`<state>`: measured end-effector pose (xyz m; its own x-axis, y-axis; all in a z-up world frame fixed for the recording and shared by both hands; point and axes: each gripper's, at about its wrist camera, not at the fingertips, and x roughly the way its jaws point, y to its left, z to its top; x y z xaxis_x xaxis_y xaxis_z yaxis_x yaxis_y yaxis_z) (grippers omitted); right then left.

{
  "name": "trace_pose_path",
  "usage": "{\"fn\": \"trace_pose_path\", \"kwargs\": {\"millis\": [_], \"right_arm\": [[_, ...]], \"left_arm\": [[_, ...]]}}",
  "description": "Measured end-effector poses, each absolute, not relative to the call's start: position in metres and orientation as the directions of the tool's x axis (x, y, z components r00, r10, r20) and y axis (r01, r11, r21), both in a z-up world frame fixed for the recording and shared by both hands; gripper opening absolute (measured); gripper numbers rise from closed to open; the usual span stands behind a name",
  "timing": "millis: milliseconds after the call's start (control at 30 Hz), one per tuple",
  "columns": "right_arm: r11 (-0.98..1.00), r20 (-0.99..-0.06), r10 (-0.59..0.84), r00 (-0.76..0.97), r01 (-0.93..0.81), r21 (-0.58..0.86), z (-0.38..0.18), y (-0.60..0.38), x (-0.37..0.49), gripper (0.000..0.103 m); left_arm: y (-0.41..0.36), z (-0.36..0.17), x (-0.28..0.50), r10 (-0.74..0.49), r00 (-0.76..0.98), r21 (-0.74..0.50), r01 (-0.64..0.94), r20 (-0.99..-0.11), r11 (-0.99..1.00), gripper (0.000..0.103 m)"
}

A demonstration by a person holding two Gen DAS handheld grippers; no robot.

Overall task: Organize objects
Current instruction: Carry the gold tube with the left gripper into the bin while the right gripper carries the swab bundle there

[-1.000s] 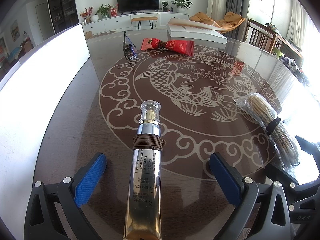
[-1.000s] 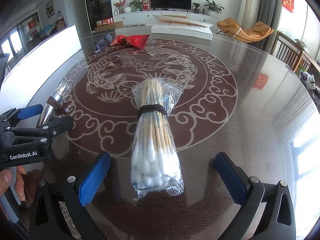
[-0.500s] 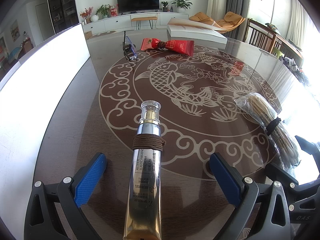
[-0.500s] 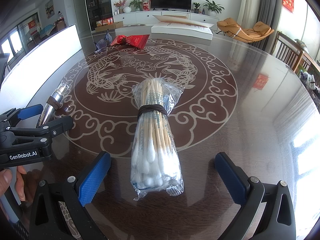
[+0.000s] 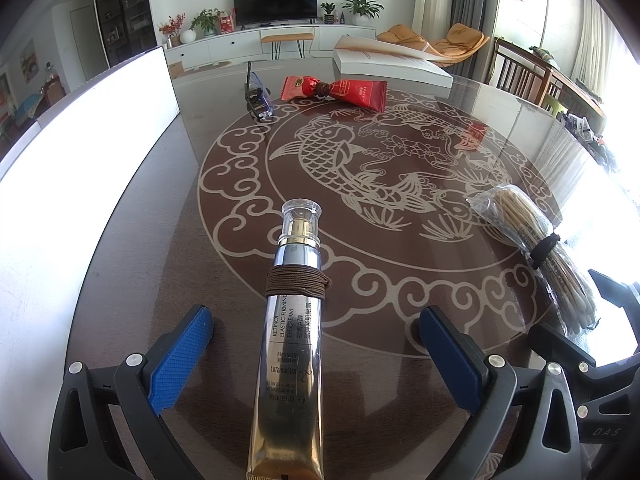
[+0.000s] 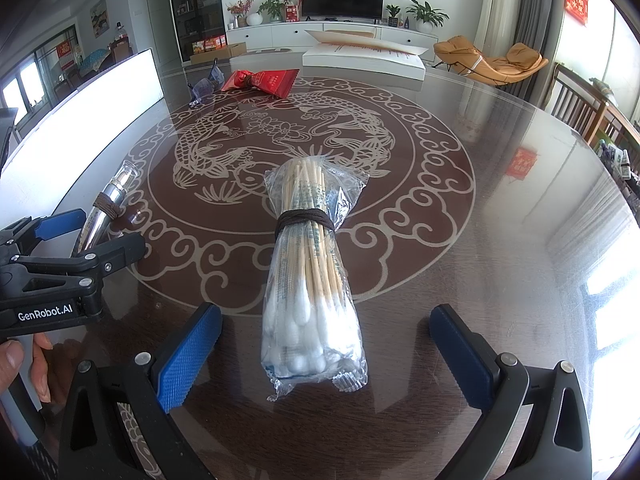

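Left wrist view: left hand-held gripper point(image 5: 316, 356) gapes around slick, light eye-cream tube point(image 5: 290, 344); grip below the cord band at 12 o'clock. Right hand-held gripper point(image 6: 326, 350) gapes around soft swab bag point(image 6: 310, 280).

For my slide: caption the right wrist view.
Open right gripper straddles a banded bag of swabs on the table.

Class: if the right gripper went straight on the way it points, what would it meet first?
Probably the bag of cotton swabs, lying between the open right gripper's fingers, swab tips nearest.
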<state>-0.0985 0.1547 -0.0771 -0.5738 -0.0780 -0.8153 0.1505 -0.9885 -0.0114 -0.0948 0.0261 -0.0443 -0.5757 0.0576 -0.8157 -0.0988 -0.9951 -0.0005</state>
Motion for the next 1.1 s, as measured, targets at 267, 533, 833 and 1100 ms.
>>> {"fn": "trace_pose_path", "kwargs": {"millis": [267, 533, 833, 1100], "right_arm": [[-0.989, -0.815, -0.078, -0.574, 0.151, -0.011, -0.077, 0.155, -0.098, 0.103], [-0.989, -0.815, -0.078, -0.574, 0.151, -0.011, -0.077, 0.155, -0.098, 0.103], [-0.989, -0.815, -0.078, -0.574, 0.151, -0.011, -0.077, 0.155, -0.098, 0.103], [-0.988, -0.868, -0.091, -0.488, 0.156, 0.016, -0.074, 0.156, -0.119, 0.102]], "left_arm": [[0.019, -0.041, -0.089, 0.152, -0.497, -0.004, -0.287, -0.854, -0.958, 0.103], [0.006, -0.034, -0.095, 0.152, -0.548, -0.030, -0.225, -0.823, -0.974, 0.057], [-0.040, -0.031, -0.072, 0.268, -0.574, -0.228, -0.142, -0.774, -0.963, 0.024], [-0.038, -0.027, -0.040, 0.301, -0.610, -0.255, -0.165, -0.733, -0.953, 0.024]]}}
